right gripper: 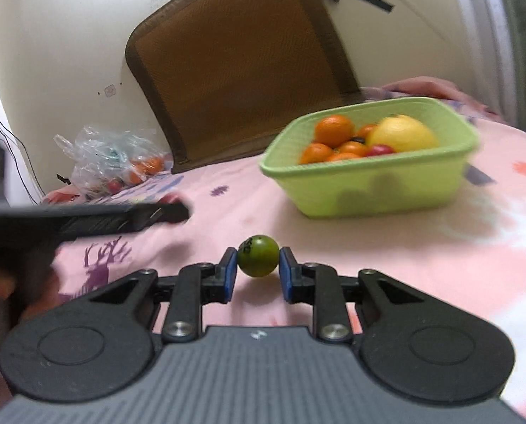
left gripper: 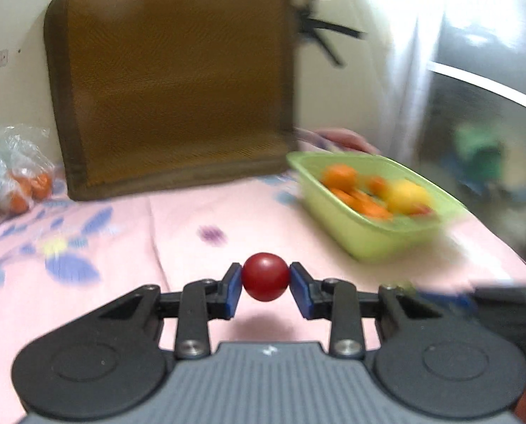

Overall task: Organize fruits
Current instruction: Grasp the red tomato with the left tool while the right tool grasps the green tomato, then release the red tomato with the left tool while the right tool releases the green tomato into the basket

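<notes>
A small red fruit (left gripper: 265, 277) is clamped between the blue pads of the left gripper (left gripper: 266, 289), held above the pink floral cloth (left gripper: 178, 233). A small green fruit (right gripper: 258, 255) is pinched by the right gripper (right gripper: 258, 275), just over the cloth. The green basket (right gripper: 376, 190), already loaded with oranges (right gripper: 333, 130) and a yellow fruit (right gripper: 402, 134), is seen ahead, right of both. A plastic bag of fruit (right gripper: 114, 162) lies beside the brown cushion (right gripper: 241, 67).

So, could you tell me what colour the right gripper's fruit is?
Green fruit, clearest in the right wrist view.
</notes>
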`<state>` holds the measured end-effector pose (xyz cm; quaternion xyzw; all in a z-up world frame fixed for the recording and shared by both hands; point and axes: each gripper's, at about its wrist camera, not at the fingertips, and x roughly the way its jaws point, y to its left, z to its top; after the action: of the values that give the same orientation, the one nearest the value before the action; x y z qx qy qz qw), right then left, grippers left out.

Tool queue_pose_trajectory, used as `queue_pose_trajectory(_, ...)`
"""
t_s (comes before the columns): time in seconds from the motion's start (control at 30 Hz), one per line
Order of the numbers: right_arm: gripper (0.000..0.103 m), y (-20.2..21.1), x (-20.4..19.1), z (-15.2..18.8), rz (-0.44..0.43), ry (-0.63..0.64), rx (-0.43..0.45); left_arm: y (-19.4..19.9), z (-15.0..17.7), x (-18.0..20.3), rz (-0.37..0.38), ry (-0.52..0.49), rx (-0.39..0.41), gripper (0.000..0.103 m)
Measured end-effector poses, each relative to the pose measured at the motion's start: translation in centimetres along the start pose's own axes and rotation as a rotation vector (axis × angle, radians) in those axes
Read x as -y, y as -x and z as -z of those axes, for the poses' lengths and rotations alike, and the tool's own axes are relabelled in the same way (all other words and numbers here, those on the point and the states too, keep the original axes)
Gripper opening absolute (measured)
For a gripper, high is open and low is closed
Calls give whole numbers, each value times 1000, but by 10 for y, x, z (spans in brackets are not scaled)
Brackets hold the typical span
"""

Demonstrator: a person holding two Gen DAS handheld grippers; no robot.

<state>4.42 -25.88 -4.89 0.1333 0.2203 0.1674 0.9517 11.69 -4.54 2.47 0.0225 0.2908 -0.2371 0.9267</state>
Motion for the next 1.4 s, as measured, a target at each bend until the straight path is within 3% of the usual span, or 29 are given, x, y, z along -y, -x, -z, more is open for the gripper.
queue_pose_trajectory(0.23,28,57,10,30,71,20,24,45,48,66,153,-73,5,30)
queue_pose_trajectory(0.43,29,77,10,47,162,75,32,42,66,97,182,-121,-41,31)
queue_pose_trajectory(0.53,30,83,14,52,163,59,41,45,74,108,145,-166,-30,36)
queue_pose_trajectory(0.6,30,84,14,53,162,59,45,47,74,108,130,-176,-16,46)
queue_pose_trajectory(0.87,37,89,9,59,163,97,69,56,75,104,99,-184,-12,48)
queue_pose_trajectory(1.03,38,91,11,65,163,115,71,46,76,108,110,-200,-40,45)
queue_pose_trajectory(1.13,36,93,12,69,162,135,84,42,77,109,112,-211,-41,30)
queue_pose_trajectory(1.17,27,93,11,70,168,148,89,42,76,109,118,-212,-42,30)
queue_pose_trajectory(1.3,28,94,16,63,185,152,122,38,63,108,161,-203,-44,30)
queue_pose_trajectory(1.4,28,91,29,34,160,126,167,32,34,107,169,-204,-5,30)
